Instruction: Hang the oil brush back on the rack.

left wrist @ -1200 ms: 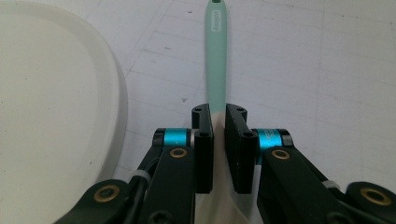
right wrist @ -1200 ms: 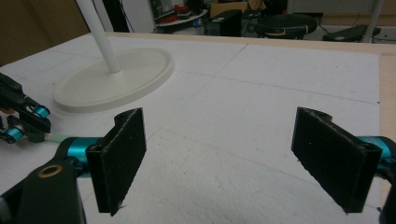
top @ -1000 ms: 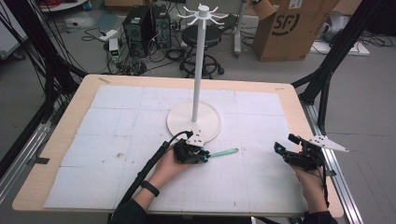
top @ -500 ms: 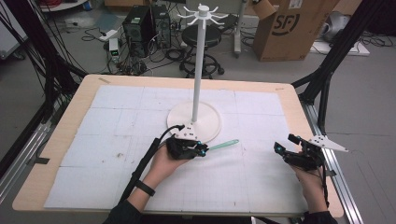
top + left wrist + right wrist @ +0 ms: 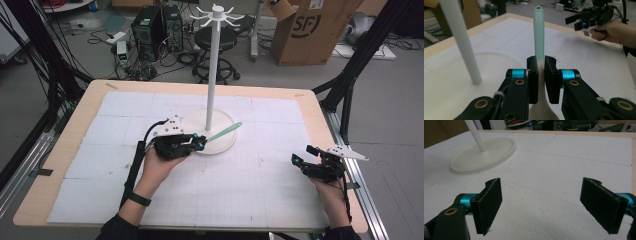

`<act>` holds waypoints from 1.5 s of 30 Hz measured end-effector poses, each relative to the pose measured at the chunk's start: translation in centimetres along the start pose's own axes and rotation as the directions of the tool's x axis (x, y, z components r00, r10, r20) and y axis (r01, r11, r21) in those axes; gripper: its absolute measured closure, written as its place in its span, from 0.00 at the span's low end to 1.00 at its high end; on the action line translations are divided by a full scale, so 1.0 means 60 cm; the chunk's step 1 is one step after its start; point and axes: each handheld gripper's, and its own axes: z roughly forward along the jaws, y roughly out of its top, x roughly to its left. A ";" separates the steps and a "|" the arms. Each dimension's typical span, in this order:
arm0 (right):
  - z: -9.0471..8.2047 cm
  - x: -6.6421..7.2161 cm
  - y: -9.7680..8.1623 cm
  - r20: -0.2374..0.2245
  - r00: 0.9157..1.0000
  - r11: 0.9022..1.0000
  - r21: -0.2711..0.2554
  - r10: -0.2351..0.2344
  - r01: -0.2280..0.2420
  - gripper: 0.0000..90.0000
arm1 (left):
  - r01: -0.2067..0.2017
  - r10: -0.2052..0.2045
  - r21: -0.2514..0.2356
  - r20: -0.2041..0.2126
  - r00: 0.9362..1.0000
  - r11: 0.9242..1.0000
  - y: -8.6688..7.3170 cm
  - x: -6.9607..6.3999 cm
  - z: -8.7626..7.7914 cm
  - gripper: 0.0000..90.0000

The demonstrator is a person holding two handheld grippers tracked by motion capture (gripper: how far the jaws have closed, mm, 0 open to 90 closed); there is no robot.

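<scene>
Since a second earlier, the left claw had carried the mint-green spoon up the frame until its handle hung over the white stand's base, probably heading for a hook on top; the right claw kept its place at lower right. From the left gripper view, the claw was clamped on the spoon's neck (handle pointing away, hanging hole free). From the right gripper view, the right claw stood wide apart, empty over the surface.
</scene>
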 end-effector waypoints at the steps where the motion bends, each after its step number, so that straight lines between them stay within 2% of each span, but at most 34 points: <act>1: 0.000 0.000 0.000 0.000 1.000 1.000 0.000 0.000 0.000 0.19 | 0.004 -0.004 -0.009 -0.007 1.000 1.000 0.003 0.002 -0.007 0.92; 4: 0.002 0.000 -0.001 0.002 1.000 1.000 0.011 -0.001 0.001 0.19 | -0.004 0.003 -0.026 -0.033 0.999 1.000 0.013 0.007 -0.030 0.92; 10: 0.005 0.000 -0.002 -0.002 1.000 1.000 0.017 -0.004 0.004 0.19 | 0.014 -0.021 -0.103 -0.067 0.998 0.995 0.036 0.018 -0.082 0.92; 13: 0.006 0.001 -0.002 -0.001 1.000 1.000 0.024 0.002 -0.002 0.19 | 0.006 -0.017 -0.108 -0.098 0.995 0.994 0.048 0.024 -0.107 0.92; 21: 0.008 -0.001 -0.002 -0.001 1.000 1.000 0.024 -0.001 0.001 0.19 | -0.023 0.001 -0.144 -0.146 0.989 0.989 0.091 0.032 -0.159 0.92; 27: 0.009 0.000 -0.002 0.000 1.000 1.000 0.028 0.004 -0.004 0.19 | -0.024 -0.011 -0.206 -0.163 0.987 0.978 0.127 0.036 -0.196 0.92; 33: 0.009 0.000 -0.002 -0.001 1.000 1.000 0.027 -0.001 0.001 0.19 | -0.048 0.004 -0.229 -0.189 0.982 0.972 0.163 0.031 -0.218 0.92; 45: 0.008 0.000 -0.002 -0.001 1.000 1.000 0.020 0.001 -0.001 0.19 | -0.071 0.020 -0.264 -0.192 0.981 0.962 0.212 0.026 -0.238 0.92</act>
